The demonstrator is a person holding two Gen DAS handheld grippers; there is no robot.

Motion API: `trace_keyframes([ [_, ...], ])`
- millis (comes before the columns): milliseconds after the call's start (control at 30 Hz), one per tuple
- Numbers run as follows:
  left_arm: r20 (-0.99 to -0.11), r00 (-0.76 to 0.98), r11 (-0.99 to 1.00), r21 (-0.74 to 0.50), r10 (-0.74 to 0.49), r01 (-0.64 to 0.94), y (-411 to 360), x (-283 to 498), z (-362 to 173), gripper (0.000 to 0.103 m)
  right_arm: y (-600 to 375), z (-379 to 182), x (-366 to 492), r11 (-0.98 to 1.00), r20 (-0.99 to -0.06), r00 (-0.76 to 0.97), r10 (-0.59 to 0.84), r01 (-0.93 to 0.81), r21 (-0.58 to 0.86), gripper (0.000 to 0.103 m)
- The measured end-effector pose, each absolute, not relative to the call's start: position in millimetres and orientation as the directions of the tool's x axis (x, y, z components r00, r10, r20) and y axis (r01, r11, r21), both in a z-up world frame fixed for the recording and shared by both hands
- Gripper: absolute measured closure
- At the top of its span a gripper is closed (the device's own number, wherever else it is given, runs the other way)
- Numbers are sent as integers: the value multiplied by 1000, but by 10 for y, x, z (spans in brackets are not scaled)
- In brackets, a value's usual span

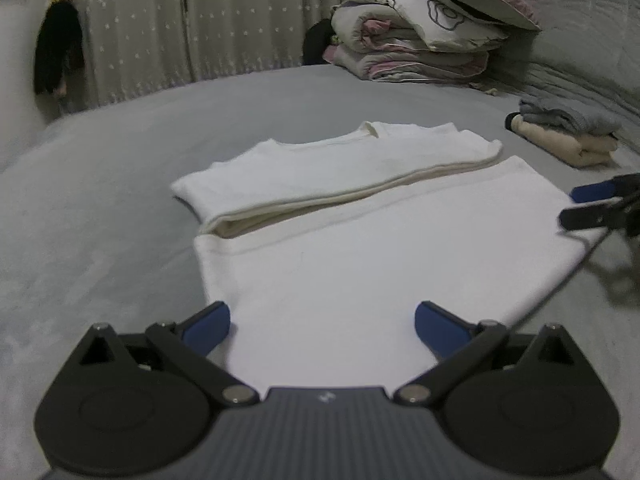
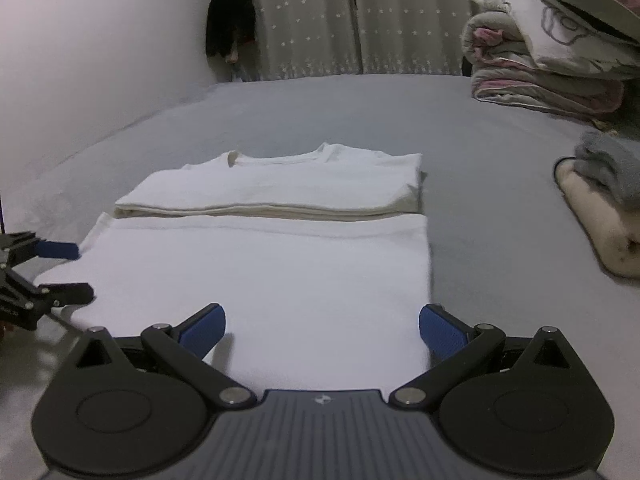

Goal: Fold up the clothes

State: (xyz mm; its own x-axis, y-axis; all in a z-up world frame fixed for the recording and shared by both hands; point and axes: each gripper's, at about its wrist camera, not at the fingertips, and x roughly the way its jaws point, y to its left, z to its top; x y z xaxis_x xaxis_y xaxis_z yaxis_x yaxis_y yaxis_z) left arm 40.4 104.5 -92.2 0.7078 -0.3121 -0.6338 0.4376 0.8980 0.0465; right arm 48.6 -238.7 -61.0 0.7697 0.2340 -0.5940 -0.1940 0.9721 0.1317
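Observation:
A white T-shirt (image 1: 360, 248) lies flat on the grey bed, its upper part with the collar (image 1: 372, 128) folded over into a thick band. My left gripper (image 1: 322, 322) hovers open over the shirt's near-left hem, blue pads wide apart with nothing between them. In the right wrist view the same T-shirt (image 2: 280, 256) spreads ahead, and my right gripper (image 2: 322, 326) stands open above its near hem by the right corner. Each gripper shows in the other's view: the right gripper (image 1: 576, 204) at the shirt's right edge, the left gripper (image 2: 76, 272) at its left edge.
A small stack of folded clothes (image 1: 572, 136), grey on cream, sits to the right of the shirt (image 2: 608, 208). Folded quilts and pillows (image 1: 424, 36) are piled at the far right. Curtains (image 1: 180, 20) and a dark hanging item (image 1: 58, 48) lie behind the grey bed (image 1: 100, 200).

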Motion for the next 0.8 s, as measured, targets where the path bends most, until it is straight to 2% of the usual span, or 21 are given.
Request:
trace_keyframes([
  [100, -641, 693, 900, 6, -331, 435, 1139, 336, -854, 0, -2489, -558, 424, 962, -601, 754, 266, -175, 208, 0],
  [233, -633, 707, 914, -1, -315, 407, 1214, 274, -765, 0, -2549, -508, 376, 962, -615, 745, 259, -143, 231, 0],
  [533, -730, 588, 929, -182, -348, 323, 1338, 338, -714, 0, -2598, -483, 431, 969, -727, 650, 220, -58, 241, 0],
  [800, -788, 475, 919, -310, -391, 243, 1421, 408, -726, 0, -2712, -473, 460, 942, -744, 617, 257, 11, 334, 0],
])
